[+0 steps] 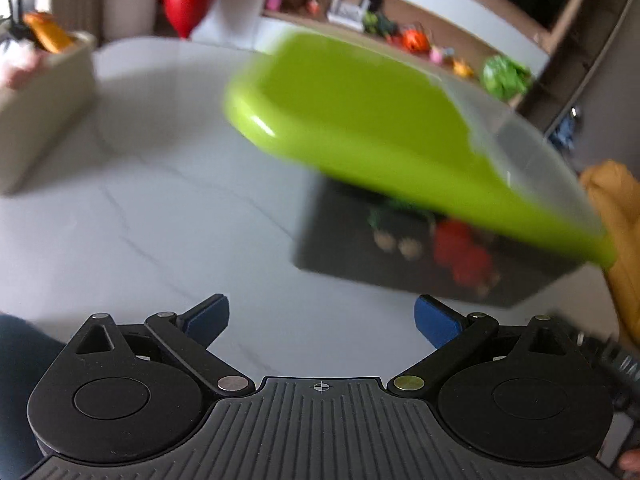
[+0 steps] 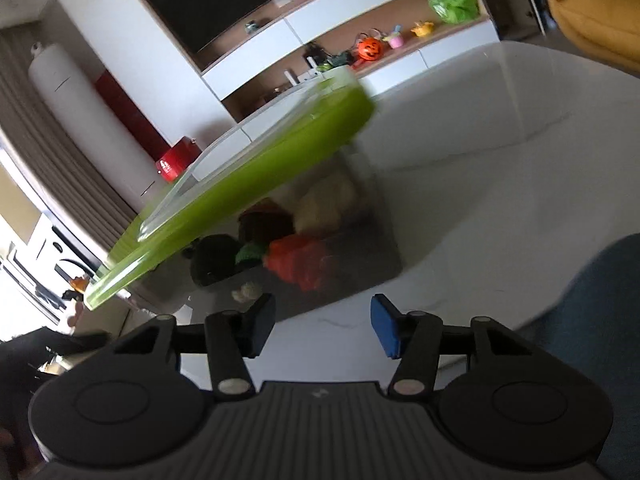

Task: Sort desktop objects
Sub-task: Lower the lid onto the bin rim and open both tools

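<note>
left wrist view: left gripper (image 1: 321, 316) jaws wide, holding nothing, over bare white marble table (image 1: 132, 208). green lid (image 1: 360, 120) tilted and blurred in mid-air above the dark box (image 1: 400, 248) of small objects; what holds it is unclear. beige bin (image 1: 44, 108) at the far left table edge, seen only here. right wrist view: right gripper (image 2: 322, 328) jaws apart, holding nothing, open tabletop to the right of the box.
</note>
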`<state>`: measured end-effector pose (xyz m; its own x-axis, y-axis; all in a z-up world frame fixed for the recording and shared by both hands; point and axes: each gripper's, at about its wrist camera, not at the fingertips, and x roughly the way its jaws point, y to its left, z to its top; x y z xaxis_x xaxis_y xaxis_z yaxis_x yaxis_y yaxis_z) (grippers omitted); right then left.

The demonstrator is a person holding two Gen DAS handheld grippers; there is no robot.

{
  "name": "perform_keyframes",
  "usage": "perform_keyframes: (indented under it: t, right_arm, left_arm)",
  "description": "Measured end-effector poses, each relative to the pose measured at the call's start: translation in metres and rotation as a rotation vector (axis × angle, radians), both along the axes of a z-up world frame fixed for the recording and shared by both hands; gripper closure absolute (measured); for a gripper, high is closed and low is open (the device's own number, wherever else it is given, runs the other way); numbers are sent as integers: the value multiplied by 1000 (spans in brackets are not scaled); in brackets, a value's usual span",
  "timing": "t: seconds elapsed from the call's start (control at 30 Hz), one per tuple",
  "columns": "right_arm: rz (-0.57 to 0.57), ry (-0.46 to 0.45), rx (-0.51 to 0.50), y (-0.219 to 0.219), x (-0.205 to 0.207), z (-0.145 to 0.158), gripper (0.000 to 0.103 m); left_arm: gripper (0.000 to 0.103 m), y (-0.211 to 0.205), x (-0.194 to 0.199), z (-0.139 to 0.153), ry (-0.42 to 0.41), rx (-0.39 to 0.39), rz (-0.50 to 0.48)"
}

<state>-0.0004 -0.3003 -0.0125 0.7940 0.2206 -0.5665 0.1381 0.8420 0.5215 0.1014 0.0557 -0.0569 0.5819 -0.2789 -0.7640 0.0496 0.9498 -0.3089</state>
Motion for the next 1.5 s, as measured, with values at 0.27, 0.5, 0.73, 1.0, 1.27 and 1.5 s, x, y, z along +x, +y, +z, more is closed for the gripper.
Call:
perform_keyframes:
  t: [0.27,0.5,0.73,1.0,1.27,1.5]
  right_arm:
    - [71,47,-263,42,41,2,46]
    - [70,141,-318,41,73,-7,42]
    - [85,119,-350,30,92,-8,42]
    - [69,82,-343,24,123,-1,42]
    - [43,95,-316,22,117,11,31]
    - [51,40,-297,35,38,44,14]
  left_arm:
    - [1,-56,20,-31,29,136,-10]
    - [1,-69,45,-35,15,202,-20]
    - [1,-78,66,-32,-6,220,-39]
    - [1,-73,93,-27,19,170,7]
    - [1,-69,65,-15,9,223,18]
    - [0,-64,-30,34,-179,332,1]
